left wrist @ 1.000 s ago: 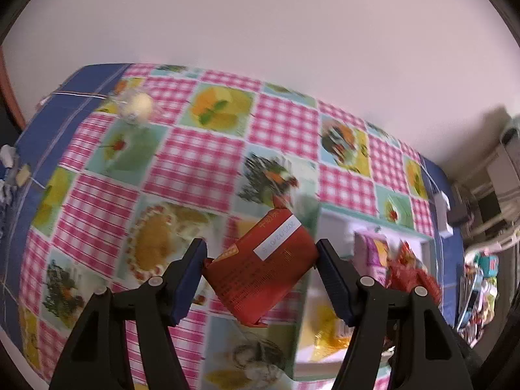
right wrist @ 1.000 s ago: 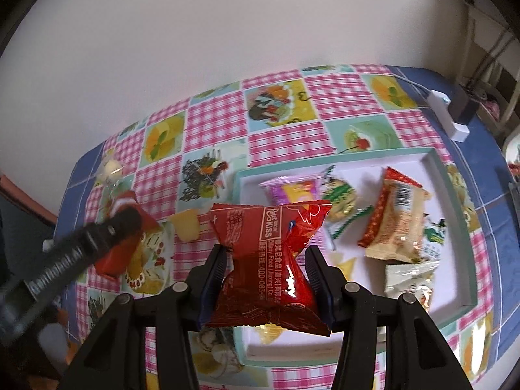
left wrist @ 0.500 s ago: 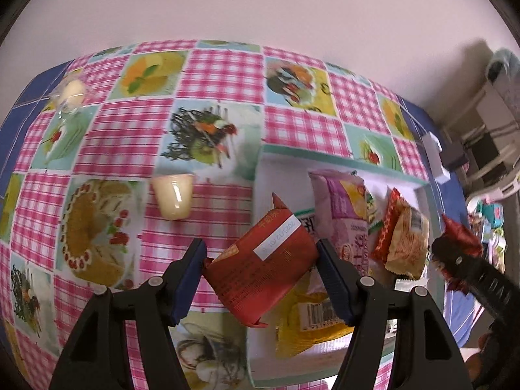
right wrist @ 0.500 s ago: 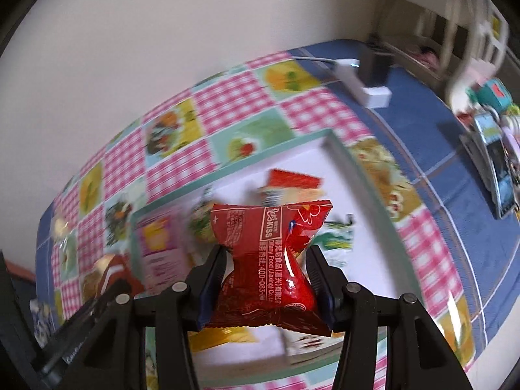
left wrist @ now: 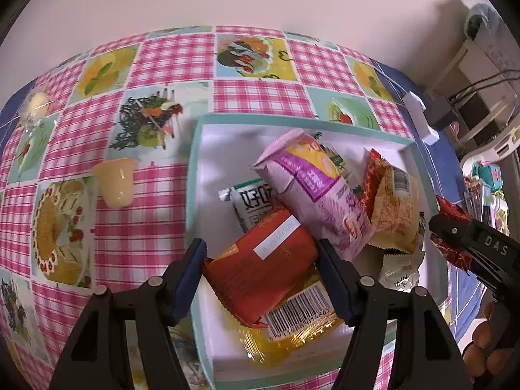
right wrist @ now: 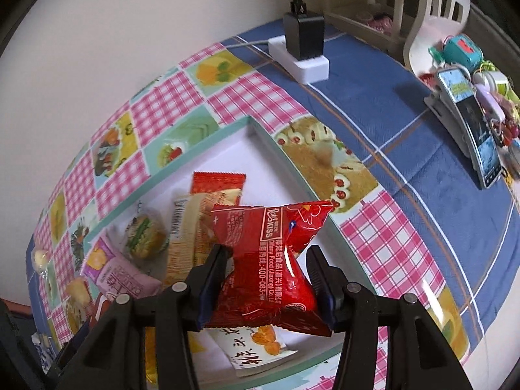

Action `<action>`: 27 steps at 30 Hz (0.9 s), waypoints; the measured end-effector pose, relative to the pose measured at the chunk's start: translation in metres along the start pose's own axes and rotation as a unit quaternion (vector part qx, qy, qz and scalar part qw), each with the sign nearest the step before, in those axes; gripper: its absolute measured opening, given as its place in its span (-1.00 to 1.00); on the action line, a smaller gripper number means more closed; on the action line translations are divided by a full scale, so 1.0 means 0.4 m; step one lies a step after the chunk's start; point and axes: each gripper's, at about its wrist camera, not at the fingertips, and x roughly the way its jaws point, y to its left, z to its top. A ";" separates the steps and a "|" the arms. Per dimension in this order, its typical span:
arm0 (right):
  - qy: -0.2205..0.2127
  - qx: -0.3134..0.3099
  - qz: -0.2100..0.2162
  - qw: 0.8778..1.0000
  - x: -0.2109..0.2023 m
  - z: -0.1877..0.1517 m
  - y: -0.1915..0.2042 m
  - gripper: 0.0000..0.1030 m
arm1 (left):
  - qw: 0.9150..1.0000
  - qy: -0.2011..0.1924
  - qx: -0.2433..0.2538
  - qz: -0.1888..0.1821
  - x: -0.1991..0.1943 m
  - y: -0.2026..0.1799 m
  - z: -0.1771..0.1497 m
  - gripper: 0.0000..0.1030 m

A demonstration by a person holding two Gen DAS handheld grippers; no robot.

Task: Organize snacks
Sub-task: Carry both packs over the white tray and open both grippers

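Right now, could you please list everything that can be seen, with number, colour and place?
tray: 1, white with teal rim, on the checked cloth
purple packet: 1, purple and yellow, lying in the tray
white sachet: 1, white with green print, in the tray beside the purple packet
beige packet: 1, beige with red end, right part of the tray
yellow packet: 1, yellow with barcode, near edge of the tray
jelly cup: 1, pale yellow, on the cloth left of the tray
power strip: 1, white with black plug, on the blue cloth
phone: 1, dark, propped at the far right
orange-red packet: 1, held in the left tongs
red packet: 1, held in the right tongs
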 end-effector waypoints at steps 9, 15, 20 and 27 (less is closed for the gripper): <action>0.033 0.013 -0.006 0.999 0.048 -0.014 -0.018 0.07 | 1.000 0.000 0.008 0.001 0.016 -0.011 -0.003 0.37; 0.032 0.007 -0.001 0.999 0.048 -0.016 -0.011 0.30 | 1.000 0.010 -0.025 -0.010 0.003 0.006 0.005 0.40; 0.020 0.002 0.000 1.000 0.033 -0.008 -0.004 0.36 | 1.000 0.004 -0.031 -0.001 -0.019 0.009 0.009 0.44; -0.001 0.000 0.011 1.000 0.009 0.002 -0.004 0.66 | 0.998 -0.006 -0.056 -0.017 -0.060 0.028 0.019 0.57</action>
